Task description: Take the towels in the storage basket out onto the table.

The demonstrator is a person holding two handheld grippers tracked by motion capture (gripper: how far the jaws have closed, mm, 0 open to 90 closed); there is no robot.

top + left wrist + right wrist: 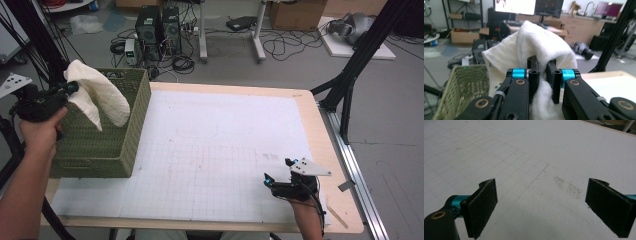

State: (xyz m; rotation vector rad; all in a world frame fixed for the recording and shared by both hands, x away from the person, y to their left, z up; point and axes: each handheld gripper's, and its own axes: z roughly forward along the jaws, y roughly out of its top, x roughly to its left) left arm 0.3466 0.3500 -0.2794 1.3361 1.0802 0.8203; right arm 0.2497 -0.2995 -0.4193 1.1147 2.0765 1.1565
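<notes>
The left gripper is clamped narrowly on a white, nubbly cotton towel, its two black jaws pinching a fold of the cloth between them. In the high view this left gripper is raised at the left edge of the counter, and the white towel hangs from it in a loose drape over the near rim of a green woven rectangular basket. The lower end of the cloth dangles inside the basket's opening; whether it touches the bottom cannot be told. The basket stands on the left end of the counter, partly over the edge of a white gridded mat that covers most of the pale wooden counter.

The right gripper has its jaws spread wide with nothing between them, above the bare mat and a faint dark smudge. In the high view the right gripper rests low near the counter's front right corner, well apart from the basket and towel.
</notes>
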